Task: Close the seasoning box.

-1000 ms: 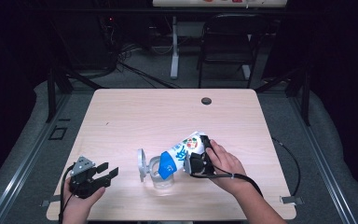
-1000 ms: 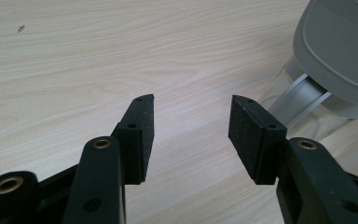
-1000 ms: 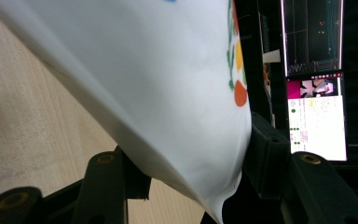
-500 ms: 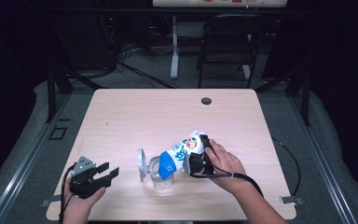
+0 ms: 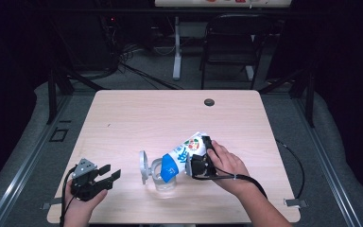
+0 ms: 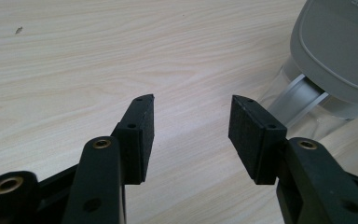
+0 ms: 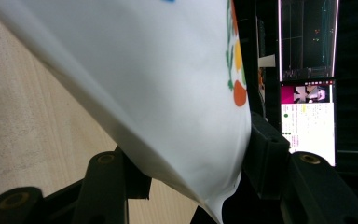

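Observation:
A white and blue carton [image 5: 182, 157] is tilted with its blue top over a clear jug [image 5: 163, 181] near the table's front. The jug's grey lid [image 5: 143, 166] stands flipped open at its left. My right gripper [image 5: 199, 161] is shut on the carton's bottom end; in the right gripper view the white carton wall [image 7: 168, 93] sits pinched between both black jaws. My left gripper [image 5: 109, 174] rests low at the front left, open and holding nothing. In the left gripper view, its pads [image 6: 142, 133] stand apart over bare wood, with the jug's lid [image 6: 340, 46] at upper right.
The light wooden table [image 5: 137, 118] has a dark round grommet [image 5: 209, 102] near its far edge. Beyond it stand a chair and cables on the dark floor. A lit screen [image 7: 307, 121] shows in the right gripper view.

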